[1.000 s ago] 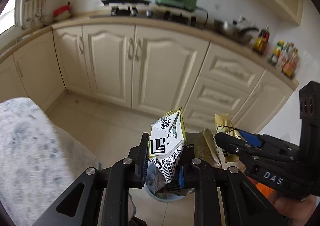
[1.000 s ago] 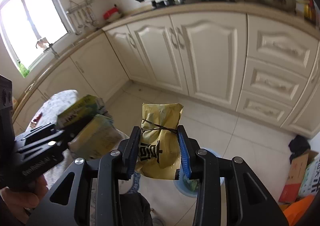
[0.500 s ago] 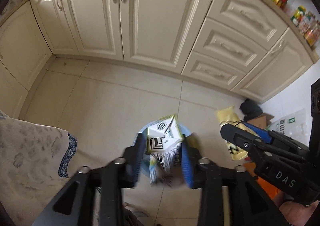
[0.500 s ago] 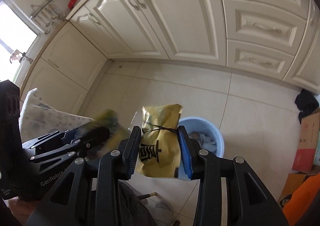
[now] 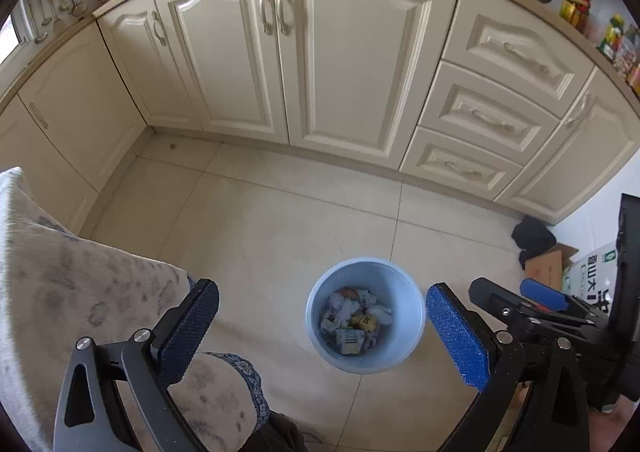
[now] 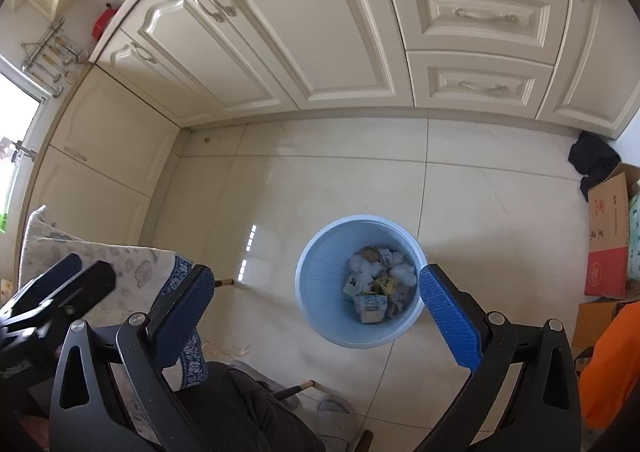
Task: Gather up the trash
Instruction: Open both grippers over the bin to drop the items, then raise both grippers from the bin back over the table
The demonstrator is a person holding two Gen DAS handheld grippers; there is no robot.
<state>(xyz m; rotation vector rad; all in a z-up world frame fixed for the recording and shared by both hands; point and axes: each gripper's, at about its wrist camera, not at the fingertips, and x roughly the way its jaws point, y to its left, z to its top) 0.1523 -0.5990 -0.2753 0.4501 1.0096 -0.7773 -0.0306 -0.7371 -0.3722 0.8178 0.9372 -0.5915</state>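
Left to right, as seen from the left wrist camera.

Cloth-covered table edge [image 5: 60, 292] sat far left, with the left gripper [image 5: 322, 326] held beyond it, tilted steeply down. Its jaws had just been opening and stood at full spread, nothing between the blue pads [image 5: 456, 336]. Nothing held.

Blue bin [image 5: 365, 314] stood on the tiled floor [image 5: 280, 220], framed between the left fingers. Probably why the gripper hung there: a line straight into the bin mouth. Bin upright, mouth facing up, long axis vertical, well clear of the cabinets [image 5: 320, 60].

Trash [image 5: 354, 322] lay inside on the bin bottom: crumpled white paper, printed wrappers, one yellowish packet. Pieces lay jumbled, no common direction. The printed carton at the near side lay roughly flat; I couldn't tell which way its long axis ran.

Right gripper [image 6: 316, 316] was just beside the left one, also pitched down over the bin. Its jaws had just been opening too, now wide apart and empty. In its view the bin sat under the right-hand finger, off centre.

Judgement: drop step done for both hands.

Far right, cardboard boxes [image 6: 608, 236] and a dark cloth bundle [image 6: 592, 162] were on the floor, apart from the bin. Can't say if they count as trash.
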